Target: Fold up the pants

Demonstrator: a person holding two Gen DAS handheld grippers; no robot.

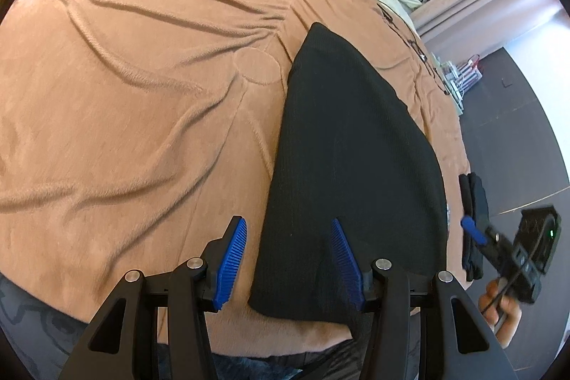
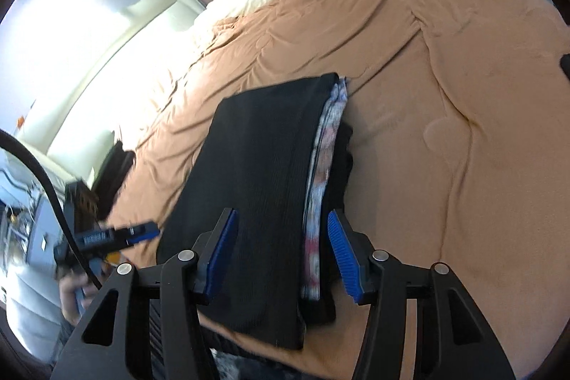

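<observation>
While the black pants lie folded on the tan blanket, both the left gripper and right gripper hang wide open, holding nothing, so the fold looks nearly done and next needs a final tidy.

Pants lie on the blanket, stacked clothes beside them.
</observation>
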